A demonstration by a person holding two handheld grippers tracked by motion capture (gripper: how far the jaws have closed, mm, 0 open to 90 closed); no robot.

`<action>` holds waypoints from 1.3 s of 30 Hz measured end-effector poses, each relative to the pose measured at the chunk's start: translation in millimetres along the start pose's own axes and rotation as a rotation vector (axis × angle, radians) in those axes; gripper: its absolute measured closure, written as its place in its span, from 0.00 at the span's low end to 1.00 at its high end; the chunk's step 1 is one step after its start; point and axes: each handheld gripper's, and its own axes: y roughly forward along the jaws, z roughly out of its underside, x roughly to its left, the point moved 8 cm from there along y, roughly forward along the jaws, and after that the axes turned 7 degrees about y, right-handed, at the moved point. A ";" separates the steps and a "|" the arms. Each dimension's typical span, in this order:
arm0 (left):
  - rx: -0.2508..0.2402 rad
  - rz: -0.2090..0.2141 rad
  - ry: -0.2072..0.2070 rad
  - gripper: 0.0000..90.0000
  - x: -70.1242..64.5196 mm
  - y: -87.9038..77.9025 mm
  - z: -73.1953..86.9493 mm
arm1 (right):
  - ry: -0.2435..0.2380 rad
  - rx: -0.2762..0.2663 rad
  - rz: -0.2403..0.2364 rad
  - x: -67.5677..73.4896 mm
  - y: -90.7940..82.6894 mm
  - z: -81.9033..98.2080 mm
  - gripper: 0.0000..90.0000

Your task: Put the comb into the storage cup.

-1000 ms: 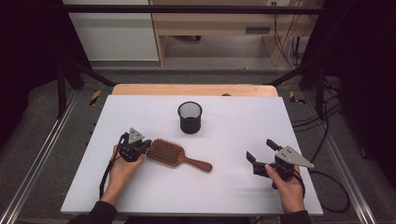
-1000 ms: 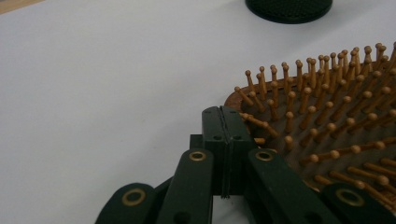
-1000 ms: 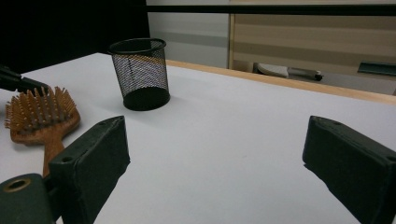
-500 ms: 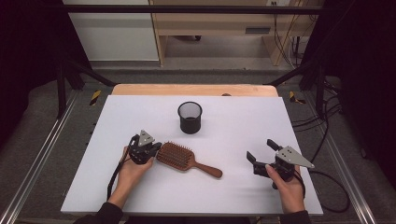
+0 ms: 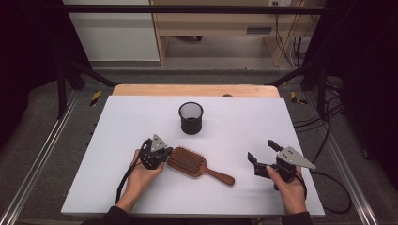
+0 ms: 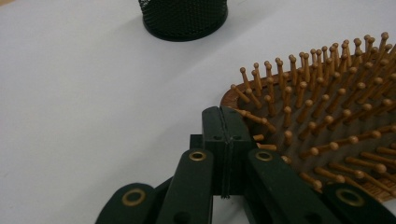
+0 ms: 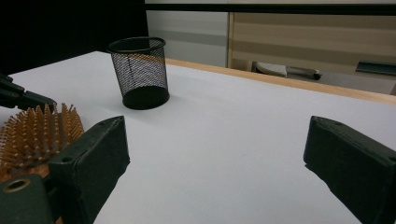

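Nearest to us, our left gripper (image 5: 156, 151) has its fingers (image 6: 224, 135) pressed flat together with nothing between them, and their tips sit right against the rounded end of the wooden paddle hairbrush (image 5: 195, 163). In the left gripper view the closed tips touch the rim of the brush head (image 6: 327, 121), bristles up, so we judge the work in hand to be nudging the brush across the tabletop (image 5: 112, 178) rather than gripping it.

The relation that matters: the brush lies directly ahead of the closed fingers, on the side toward our right hand. Its long axis runs from the head at the left gripper down and across to the handle tip (image 5: 228, 179), which points toward our right gripper (image 5: 265, 153). That gripper rests on the tabletop with its fingers (image 7: 88, 158) spread wide and empty, well apart from the handle. The left hand is clearly the nearer one; a push along the axis would slide the handle toward the right fingers.

Farther off stands a black mesh pen cup (image 5: 191, 117), upright, apart from the brush. The tabletop is plain white and smooth, with a wooden edge (image 5: 197, 90) at the far side. Beyond it are a grey floor, a pale cabinet and loose cables.
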 end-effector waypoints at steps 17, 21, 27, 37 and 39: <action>-0.011 0.039 0.024 1.00 -22.0 4.0 -8.0 | -0.004 0.037 -0.008 3.9 1.0 2.0 0.06; -0.014 0.041 0.025 1.00 -25.0 5.0 -9.3 | -0.006 0.043 -0.010 5.0 0.9 2.1 0.06; -0.016 0.047 0.030 1.00 -29.1 5.5 -10.6 | -0.006 0.045 -0.011 5.5 0.7 2.1 0.06; -0.017 0.051 0.035 1.00 -32.7 6.1 -12.0 | -0.003 0.047 -0.009 5.4 0.0 1.4 0.06; -0.018 0.052 0.035 1.00 -33.3 6.2 -12.2 | -0.006 0.045 -0.007 4.6 -0.2 1.1 0.06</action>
